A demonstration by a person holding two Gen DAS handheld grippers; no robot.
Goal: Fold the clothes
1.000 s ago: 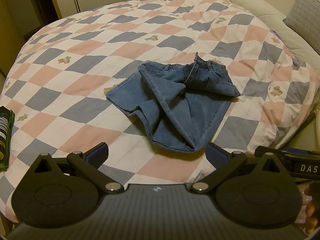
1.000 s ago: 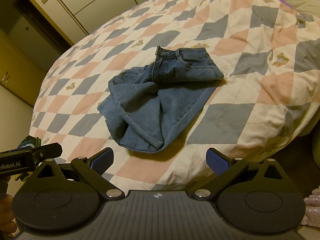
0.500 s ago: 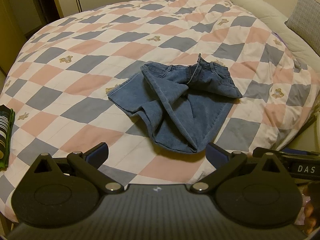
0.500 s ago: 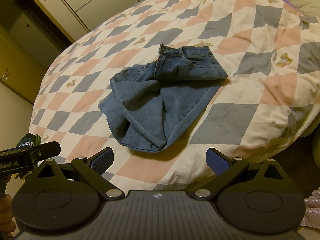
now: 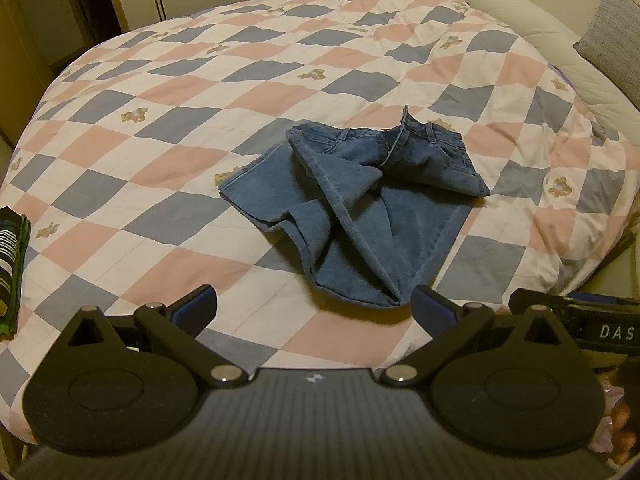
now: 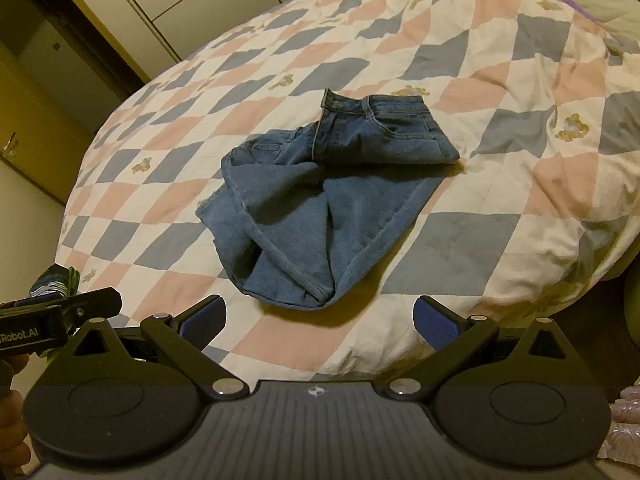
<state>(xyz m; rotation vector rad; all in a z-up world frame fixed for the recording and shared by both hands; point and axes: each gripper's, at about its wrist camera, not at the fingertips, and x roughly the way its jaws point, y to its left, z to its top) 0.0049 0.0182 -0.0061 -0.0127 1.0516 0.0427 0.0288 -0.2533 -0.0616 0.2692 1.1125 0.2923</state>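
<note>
A pair of blue jeans lies crumpled on the checked quilt, waistband at the far side, legs bunched toward me. In the right wrist view the same jeans show their waistband upper right and a folded leg end nearest me. My left gripper hovers open just short of the jeans' near edge, nothing between its blue pads. My right gripper is open too, equally close to the near fold. Each gripper's body shows at the edge of the other's view.
A striped green and dark folded garment rests at the quilt's left edge. A grey pillow and cream headboard sit at the far right. Wardrobe doors stand behind the bed. The bed's edge drops off at the right.
Both grippers have drawn back and risen slightly, so the jeans sit a little farther away in both views. The jeans have not moved and both grippers stay open.
</note>
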